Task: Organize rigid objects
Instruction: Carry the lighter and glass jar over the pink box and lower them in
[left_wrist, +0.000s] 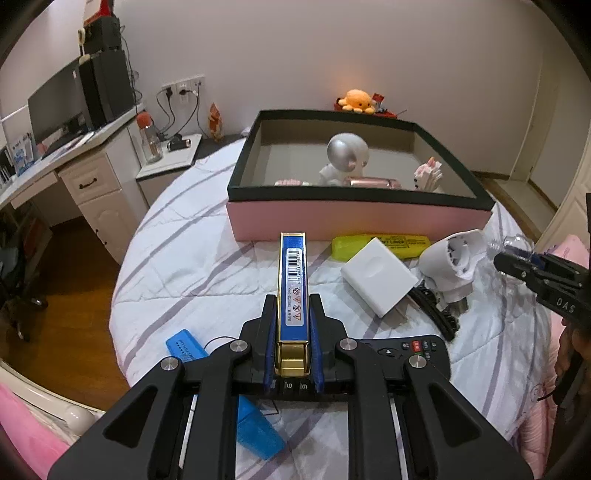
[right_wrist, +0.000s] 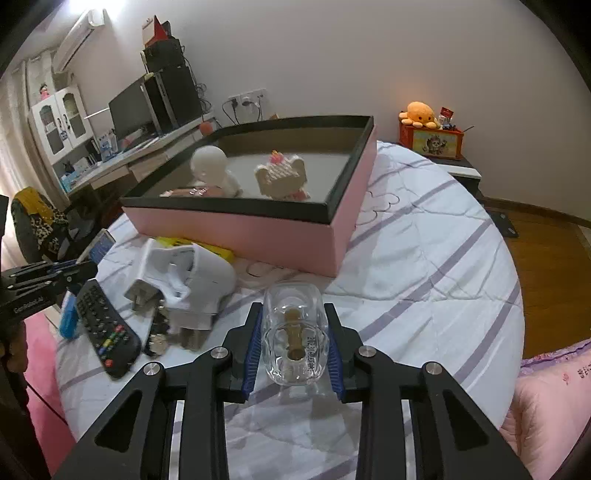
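On the round bed with the white, purple-striped quilt (left_wrist: 207, 266), loose objects lie near a large pink box with a black rim (left_wrist: 354, 218), which stands at the far side. The left gripper (left_wrist: 293, 306) is clamped on a long blue and gold rectangular case (left_wrist: 293, 280), which is held pointing toward the box's near wall. The right gripper (right_wrist: 293, 314) has a clear glass bottle (right_wrist: 293, 332) between its blue pads (right_wrist: 253, 354); the pads appear to press its sides, though full contact cannot be told for certain.

A silver-headed white figurine (left_wrist: 345, 157) and a pink block toy (left_wrist: 428, 175) are already placed inside the box. A white charger block (left_wrist: 378, 275), a yellow flat pack (left_wrist: 380, 243), a black remote control (right_wrist: 105, 328) and a blue plastic case (left_wrist: 184, 349) are left on the quilt.

The pick-up step is judged done for both hands. Each object must next be lifted above the black rim, carried over a bare part of the box floor and released without striking the figurines.
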